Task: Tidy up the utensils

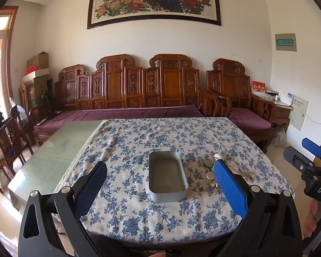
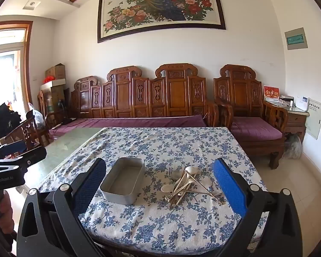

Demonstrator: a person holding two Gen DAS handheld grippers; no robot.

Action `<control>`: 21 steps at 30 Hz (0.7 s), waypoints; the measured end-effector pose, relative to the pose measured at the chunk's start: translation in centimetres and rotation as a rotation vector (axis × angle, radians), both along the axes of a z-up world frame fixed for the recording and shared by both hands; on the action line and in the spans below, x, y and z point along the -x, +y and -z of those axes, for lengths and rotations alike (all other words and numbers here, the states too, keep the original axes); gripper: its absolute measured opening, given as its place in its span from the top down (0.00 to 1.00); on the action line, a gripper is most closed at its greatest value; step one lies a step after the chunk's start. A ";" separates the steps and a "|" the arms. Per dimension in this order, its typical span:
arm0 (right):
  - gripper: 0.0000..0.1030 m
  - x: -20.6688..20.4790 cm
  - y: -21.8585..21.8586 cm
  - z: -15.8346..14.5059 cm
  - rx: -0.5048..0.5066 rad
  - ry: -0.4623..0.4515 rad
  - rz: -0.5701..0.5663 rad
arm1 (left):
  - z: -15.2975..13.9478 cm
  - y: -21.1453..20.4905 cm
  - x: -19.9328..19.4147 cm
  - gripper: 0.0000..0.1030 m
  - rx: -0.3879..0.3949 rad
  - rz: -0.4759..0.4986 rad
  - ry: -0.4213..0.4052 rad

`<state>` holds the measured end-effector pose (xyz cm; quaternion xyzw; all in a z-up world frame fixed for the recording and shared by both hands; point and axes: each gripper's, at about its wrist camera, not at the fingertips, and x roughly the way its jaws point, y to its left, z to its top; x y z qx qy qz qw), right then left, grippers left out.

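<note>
An empty grey metal tin [image 1: 167,176] sits on the blue-flowered tablecloth [image 1: 139,145]. In the right wrist view the tin [image 2: 123,181] lies left of a loose pile of pale spoons, forks and chopsticks [image 2: 187,183]. In the left wrist view the pile [image 1: 209,167] is partly hidden behind my blue finger pad. My left gripper [image 1: 160,171] is open and empty, held above the near table edge with the tin between its fingers. My right gripper [image 2: 159,170] is open and empty, above the near edge, with tin and pile between its fingers.
The cloth covers the right part of a green glass-topped table [image 1: 60,145]. A carved wooden sofa with purple cushions [image 2: 152,107] stands behind the table. Wooden chairs [image 1: 8,141] stand at the left. The right gripper also shows in the left wrist view [image 1: 310,162].
</note>
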<state>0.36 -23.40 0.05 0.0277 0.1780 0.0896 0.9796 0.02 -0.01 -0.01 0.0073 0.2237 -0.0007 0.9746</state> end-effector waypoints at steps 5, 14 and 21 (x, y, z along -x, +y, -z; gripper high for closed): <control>0.02 0.0 0.0 0.0 0.001 0.002 0.002 | 0.0 0.0 0.0 0.06 0.001 0.000 -0.006; 0.02 0.0 0.1 -0.1 0.005 0.000 0.001 | 0.0 0.0 0.0 0.06 0.000 0.001 -0.006; 0.02 0.0 0.0 -0.1 0.003 0.000 0.000 | 0.0 -0.4 -0.1 0.06 0.000 0.000 -0.005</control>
